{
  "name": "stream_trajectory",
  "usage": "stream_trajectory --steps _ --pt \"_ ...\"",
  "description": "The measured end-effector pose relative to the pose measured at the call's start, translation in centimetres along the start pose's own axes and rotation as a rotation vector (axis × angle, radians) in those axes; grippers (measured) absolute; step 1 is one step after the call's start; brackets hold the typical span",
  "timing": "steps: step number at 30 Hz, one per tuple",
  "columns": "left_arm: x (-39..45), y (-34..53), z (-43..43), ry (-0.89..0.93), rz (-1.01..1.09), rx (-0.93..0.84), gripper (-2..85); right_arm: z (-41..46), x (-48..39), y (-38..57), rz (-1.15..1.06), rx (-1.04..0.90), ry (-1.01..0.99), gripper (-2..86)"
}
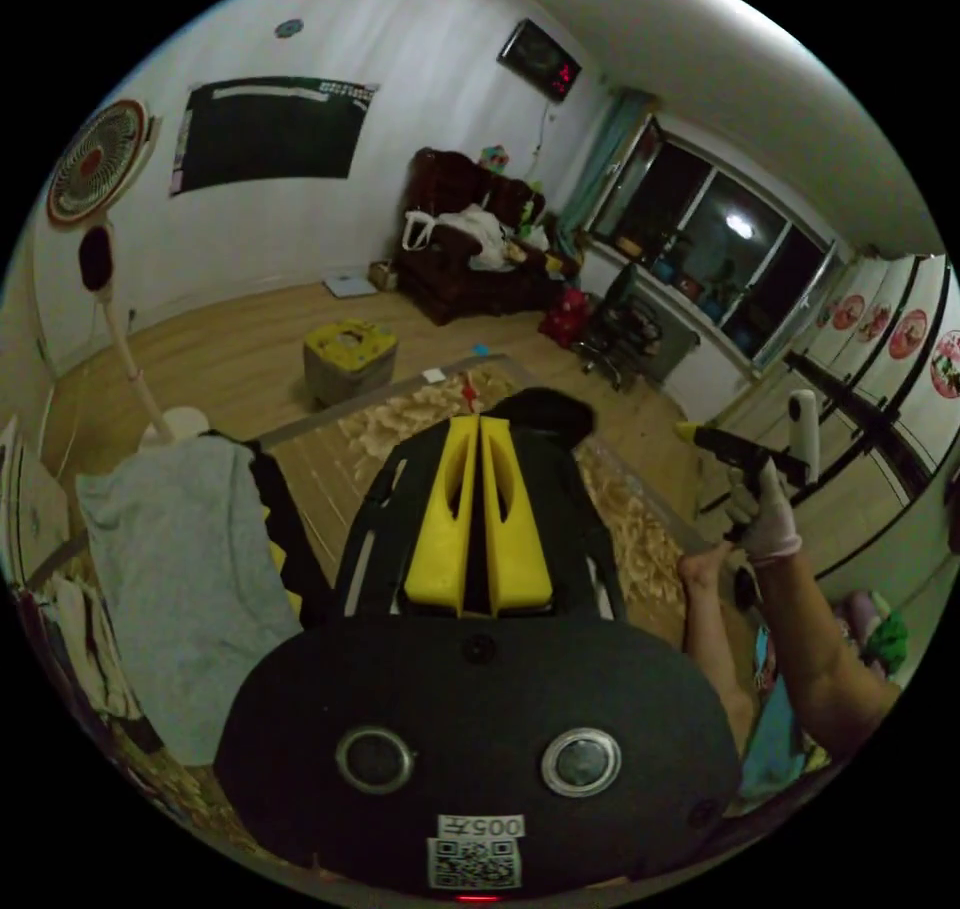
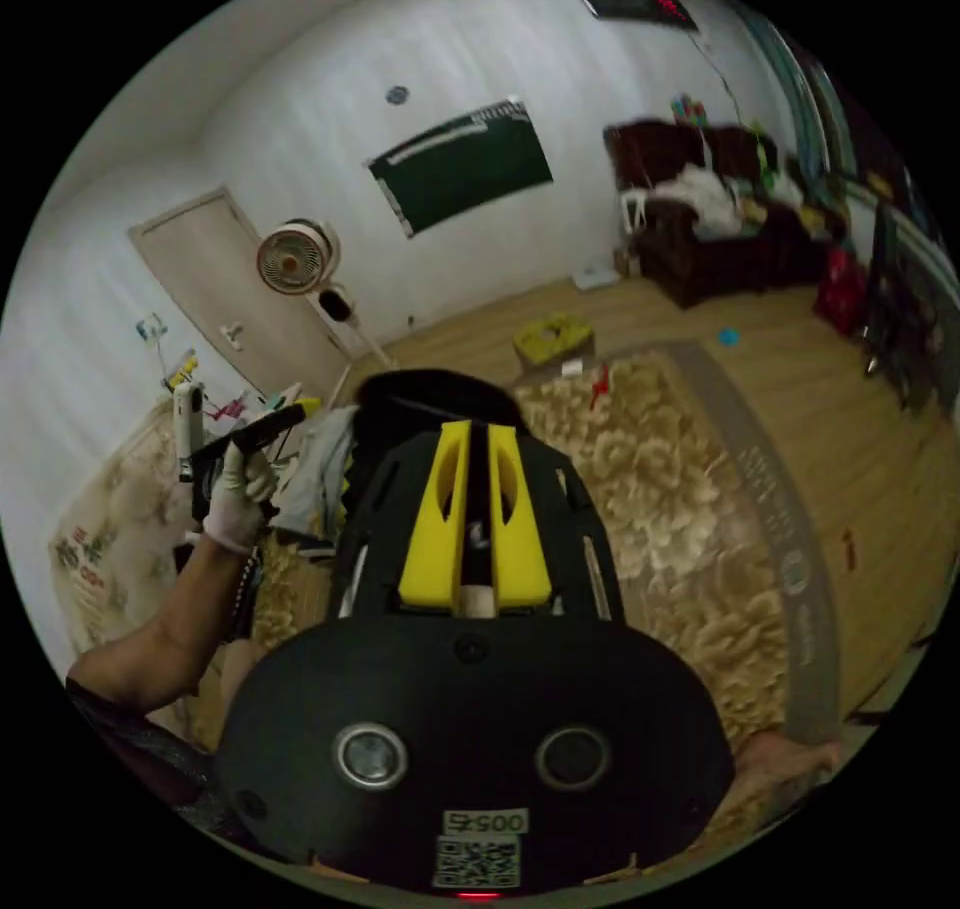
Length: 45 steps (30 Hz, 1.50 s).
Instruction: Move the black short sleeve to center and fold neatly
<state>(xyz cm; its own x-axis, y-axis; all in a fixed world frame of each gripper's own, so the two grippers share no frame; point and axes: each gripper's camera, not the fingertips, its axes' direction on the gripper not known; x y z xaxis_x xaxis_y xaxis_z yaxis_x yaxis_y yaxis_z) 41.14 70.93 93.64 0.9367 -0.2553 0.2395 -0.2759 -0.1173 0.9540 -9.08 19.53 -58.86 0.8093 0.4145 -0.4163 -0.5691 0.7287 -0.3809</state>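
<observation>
A black garment [image 1: 540, 414] bulges just past the tips of my left gripper [image 1: 478, 421], whose yellow jaws stand pressed together; I cannot tell whether they touch the cloth. More black cloth with a zigzag edge [image 1: 275, 524] lies beside a grey garment [image 1: 170, 569]. My right gripper [image 2: 478, 429] has its jaws a thin slit apart, with the black garment [image 2: 430, 394] behind its tips. A gloved hand holds the right gripper [image 1: 735, 444] up with nothing hanging from it. The left gripper [image 2: 255, 432] is likewise held up bare.
A patterned beige mat [image 2: 680, 539] covers the wooden floor. A yellow-topped box [image 1: 350, 354] stands beyond it, a standing fan [image 1: 100, 164] at the left, a dark sofa [image 1: 470, 239] at the far wall. The person's bare foot [image 1: 700, 561] rests on the mat.
</observation>
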Motion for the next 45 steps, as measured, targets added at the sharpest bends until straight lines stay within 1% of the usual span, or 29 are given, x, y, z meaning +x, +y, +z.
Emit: stream_trajectory --steps 3,6,7,8,10,12,14,16,19,21,22,23,24,25,27,29,31,32,34,35,37,39,42,44,45 --pt "-2.2 4.6 4.2 -0.011 0.092 -0.119 -0.7 4.3 4.6 4.7 0.04 -0.111 -0.036 5.3" --pt "-3.7 12.0 7.8 -0.015 0.182 -0.27 -0.7 7.9 8.2 10.8 0.092 -0.225 -0.044 7.3" --pt "-4.3 15.2 9.3 0.004 0.206 -0.354 -0.7 9.1 9.1 12.9 0.105 -0.261 -0.038 8.7" --pt "-4.8 18.4 10.7 0.011 0.217 -0.438 -0.7 9.6 9.3 13.7 0.105 -0.271 -0.031 9.4" --pt "-5.6 22.4 12.2 0.019 0.197 -0.498 -0.6 11.5 9.2 15.6 0.063 -0.292 0.016 11.4" --pt "-6.3 25.5 13.4 0.058 0.173 -0.519 -0.6 13.2 8.6 15.6 0.011 -0.313 0.076 12.6" --pt "-7.2 28.3 15.5 0.06 0.146 -0.566 -0.5 15.4 8.0 15.1 -0.035 -0.355 0.146 12.6" --pt "-8.1 29.6 16.8 0.048 0.119 -0.583 -0.4 18.5 7.8 14.5 -0.07 -0.43 0.281 9.2" --pt "-10.2 30.6 18.3 0.052 0.073 -0.588 -0.2 19.2 8.3 12.5 -0.128 -0.425 0.394 4.2" --pt "-11.3 31.1 18.9 0.026 0.076 -0.594 -0.2 18.4 9.8 10.8 -0.125 -0.394 0.471 3.9" --pt "-11.9 31.5 19.3 -0.001 0.093 -0.602 -0.2 17.2 11.3 9.5 -0.09 -0.356 0.552 3.9" --pt "-12.5 31.8 19.7 -0.029 0.11 -0.611 -0.1 16.5 12.1 8.9 -0.063 -0.331 0.592 3.9" --pt "-12.8 32.0 19.8 -0.041 0.115 -0.616 -0.1 14.6 13.9 7.7 0.009 -0.275 0.628 3.9" --pt "-13.3 32.4 20.1 -0.064 0.123 -0.623 -0.1 12.6 15.5 6.9 0.082 -0.222 0.591 4.1" --pt "-13.9 33.0 20.1 -0.084 0.135 -0.614 -0.1 10.2 17.4 6.7 0.159 -0.183 0.484 5.0" --pt "-14.6 34.0 19.6 -0.062 0.156 -0.598 0.1 8.6 18.3 7.6 0.194 -0.163 0.405 6.3" --pt "-14.7 35.1 19.1 -0.014 0.197 -0.602 0.7 8.2 17.8 10.5 0.142 -0.209 0.214 8.0" --pt "-14.6 36.0 18.7 0.011 0.239 -0.612 1.6 8.3 17.5 11.4 0.12 -0.232 0.161 8.6" --pt "-14.3 37.6 18.2 0.041 0.317 -0.633 3.6 9.4 15.7 15.7 0.028 -0.344 0.019 10.0" --pt "-14.1 38.8 18.1 0.056 0.365 -0.661 4.9 9.8 15.2 16.8 0.004 -0.377 0.008 10.2" --pt "-13.8 40.7 18.2 0.08 0.425 -0.713 6.7 11.6 13.5 20.5 -0.07 -0.509 0.022 11.1" --pt "-13.6 42.5 18.7 0.107 0.464 -0.754 8.3 12.7 12.8 22.0 -0.103 -0.555 0.038 11.7" --pt "-13.4 45.1 20.3 0.109 0.509 -0.835 10.7 14.0 12.5 22.6 -0.12 -0.55 0.098 11.7" --pt "-13.5 47.3 22.1 0.09 0.529 -0.91 10.9 15.1 12.8 22.7 -0.103 -0.572 0.11 11.1" --pt "-13.5 47.7 22.4 0.075 0.533 -0.918 10.6 15.8 13.0 22.9 -0.089 -0.587 0.124 10.1"
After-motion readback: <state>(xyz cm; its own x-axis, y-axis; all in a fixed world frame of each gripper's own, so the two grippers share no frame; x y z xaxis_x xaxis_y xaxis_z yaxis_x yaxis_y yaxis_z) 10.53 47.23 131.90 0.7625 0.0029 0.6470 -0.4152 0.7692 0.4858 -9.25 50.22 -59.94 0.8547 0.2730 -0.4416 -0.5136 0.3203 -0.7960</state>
